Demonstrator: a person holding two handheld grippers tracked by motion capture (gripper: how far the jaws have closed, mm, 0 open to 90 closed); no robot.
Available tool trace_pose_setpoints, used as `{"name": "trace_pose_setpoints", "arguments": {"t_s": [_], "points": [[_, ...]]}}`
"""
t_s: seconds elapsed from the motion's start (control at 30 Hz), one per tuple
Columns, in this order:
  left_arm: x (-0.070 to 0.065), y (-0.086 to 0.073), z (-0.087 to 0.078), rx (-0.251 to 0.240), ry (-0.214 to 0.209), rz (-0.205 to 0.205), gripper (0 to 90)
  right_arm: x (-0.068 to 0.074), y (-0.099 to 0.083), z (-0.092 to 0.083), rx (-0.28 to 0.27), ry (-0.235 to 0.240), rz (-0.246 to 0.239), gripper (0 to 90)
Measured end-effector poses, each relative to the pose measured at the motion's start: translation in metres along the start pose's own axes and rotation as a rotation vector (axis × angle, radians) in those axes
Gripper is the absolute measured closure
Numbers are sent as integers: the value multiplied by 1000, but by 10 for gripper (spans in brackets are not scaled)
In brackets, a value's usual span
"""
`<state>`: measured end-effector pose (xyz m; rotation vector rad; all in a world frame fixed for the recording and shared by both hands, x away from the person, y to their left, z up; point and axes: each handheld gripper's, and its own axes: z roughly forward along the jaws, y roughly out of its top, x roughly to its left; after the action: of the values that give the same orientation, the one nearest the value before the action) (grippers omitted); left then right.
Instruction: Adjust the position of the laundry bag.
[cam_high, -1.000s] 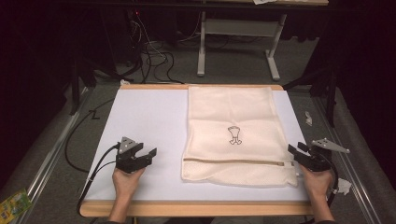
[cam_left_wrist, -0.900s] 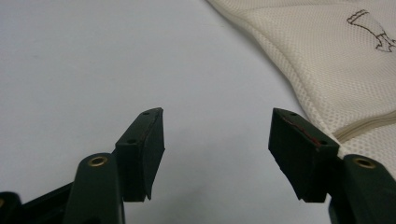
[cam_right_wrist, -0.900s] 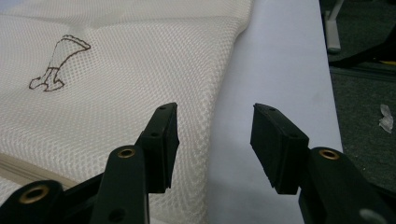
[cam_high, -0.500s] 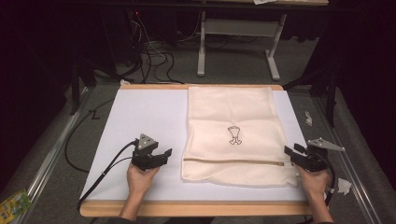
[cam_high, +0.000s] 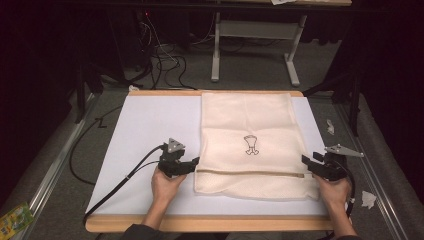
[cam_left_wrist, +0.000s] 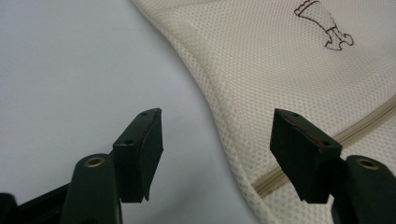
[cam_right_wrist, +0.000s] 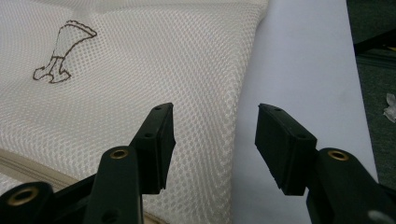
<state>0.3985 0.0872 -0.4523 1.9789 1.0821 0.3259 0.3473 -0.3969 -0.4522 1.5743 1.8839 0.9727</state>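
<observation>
A cream mesh laundry bag (cam_high: 250, 142) is laid flat on the white table sheet (cam_high: 145, 130), its zipper (cam_left_wrist: 322, 147) running across near the lower edge. The left gripper (cam_left_wrist: 217, 149) is held at the bag's left edge — the edge lies between its spread jaws, nothing clamped. The right gripper (cam_right_wrist: 215, 144) is set at the bag's right edge, its jaws having just been opening — now wide apart, the edge between them, unpinched.

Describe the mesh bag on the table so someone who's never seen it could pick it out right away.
On the white table top, look at the right half: a cream mesh bag lies flat there. It has a small brown printed figure at its centre and a tan zipper across its near end.
</observation>
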Motion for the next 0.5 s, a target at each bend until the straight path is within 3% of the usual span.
{"name": "trace_pose_setpoints", "arguments": {"t_s": [0.27, 0.33, 0.5], "points": [[-8, 2, 18, 31, 24, 5, 354, 1, 2, 7, 44, -7, 1, 531], [-8, 1, 25, 41, 31, -25, 361, 1, 2, 10, 64, -2, 1, 554], [-14, 2, 35, 77, 26, 6, 423, 1, 2, 14, 85, 2, -1, 596]]}}
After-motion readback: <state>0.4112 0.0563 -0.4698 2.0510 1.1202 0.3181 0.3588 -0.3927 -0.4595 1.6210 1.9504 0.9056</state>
